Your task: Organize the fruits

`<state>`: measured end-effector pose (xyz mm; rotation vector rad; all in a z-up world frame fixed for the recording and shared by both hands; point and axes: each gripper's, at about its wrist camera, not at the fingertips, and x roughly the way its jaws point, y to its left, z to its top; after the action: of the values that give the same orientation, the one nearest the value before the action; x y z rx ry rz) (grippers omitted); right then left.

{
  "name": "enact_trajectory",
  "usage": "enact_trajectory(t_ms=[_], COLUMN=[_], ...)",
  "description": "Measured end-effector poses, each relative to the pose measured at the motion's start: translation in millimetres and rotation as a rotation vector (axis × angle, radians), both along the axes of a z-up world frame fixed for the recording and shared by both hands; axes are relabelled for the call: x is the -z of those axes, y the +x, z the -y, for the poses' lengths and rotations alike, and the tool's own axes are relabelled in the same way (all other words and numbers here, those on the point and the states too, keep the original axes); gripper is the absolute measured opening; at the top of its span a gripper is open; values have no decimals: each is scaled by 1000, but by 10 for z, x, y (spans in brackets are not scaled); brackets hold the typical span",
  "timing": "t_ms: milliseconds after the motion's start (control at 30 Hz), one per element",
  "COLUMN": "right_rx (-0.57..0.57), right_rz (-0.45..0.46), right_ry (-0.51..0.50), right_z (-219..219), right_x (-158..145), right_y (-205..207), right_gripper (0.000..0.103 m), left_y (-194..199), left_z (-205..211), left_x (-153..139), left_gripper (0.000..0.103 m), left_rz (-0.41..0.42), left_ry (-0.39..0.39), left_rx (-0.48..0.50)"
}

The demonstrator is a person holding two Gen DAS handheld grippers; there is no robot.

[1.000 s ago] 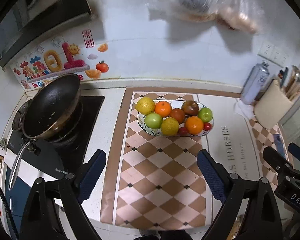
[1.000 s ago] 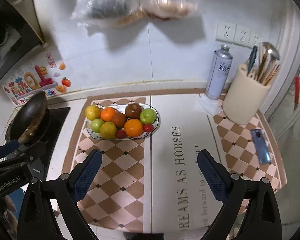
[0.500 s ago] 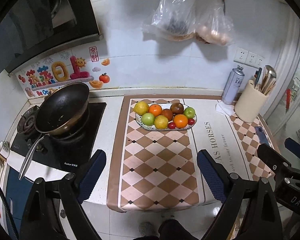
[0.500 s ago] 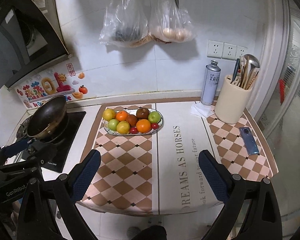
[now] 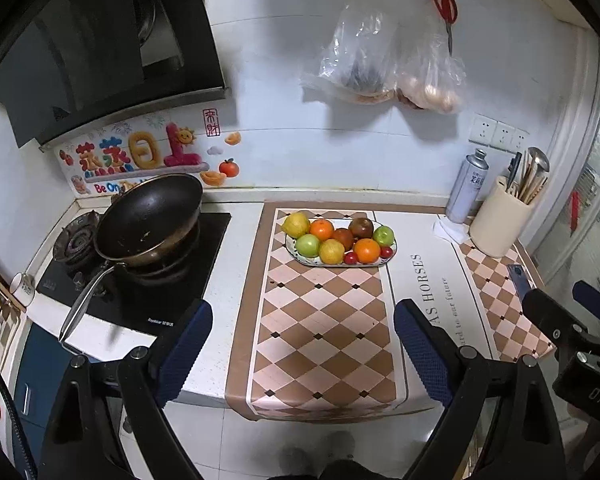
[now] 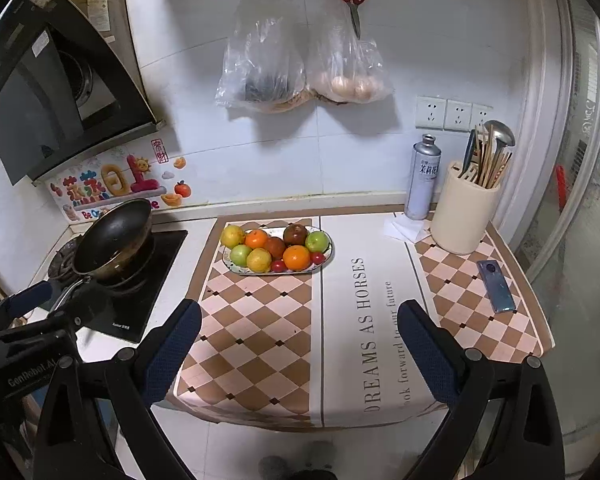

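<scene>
An oval patterned plate [image 5: 392, 250] [image 6: 327, 256] stands at the back of the checkered counter mat. It holds several fruits: a yellow lemon [image 5: 295, 225] [image 6: 232, 236], oranges [image 5: 367, 250] [image 6: 296, 257], green apples [image 5: 308, 244] [image 6: 317, 241], brown-red fruits and small red ones. My left gripper [image 5: 302, 350] is open and empty, well back from the counter's front edge. My right gripper [image 6: 300, 344] is open and empty, also back from the front edge. Each gripper shows at the edge of the other's view.
A black wok [image 5: 148, 216] sits on the stove at left. A spray can [image 6: 422, 176], a cream utensil holder [image 6: 464, 220] and a phone [image 6: 496, 286] are at right. Two plastic bags [image 6: 300, 72] and scissors hang on the wall.
Both grippers have pulled back and up from the counter, so the plate of fruit looks smaller and farther away. Both stay open and empty.
</scene>
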<state>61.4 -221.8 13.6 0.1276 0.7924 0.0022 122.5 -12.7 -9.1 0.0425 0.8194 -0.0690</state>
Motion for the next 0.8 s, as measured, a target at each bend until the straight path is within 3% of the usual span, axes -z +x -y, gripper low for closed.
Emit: enact_trajectory(t_ms=[300, 800], right_rx=[-25, 2], right_rz=[-28, -75], right_ry=[-5, -19], right_z=[111, 215], right_x=[87, 384], right_y=[402, 1364], right_gripper=[100, 100], left_y=[237, 968], left_z=[118, 223], left_x=[48, 259], left_gripper=[93, 93], left_rz=[-12, -53], left_ry=[-1, 46], left_rx=[-36, -76])
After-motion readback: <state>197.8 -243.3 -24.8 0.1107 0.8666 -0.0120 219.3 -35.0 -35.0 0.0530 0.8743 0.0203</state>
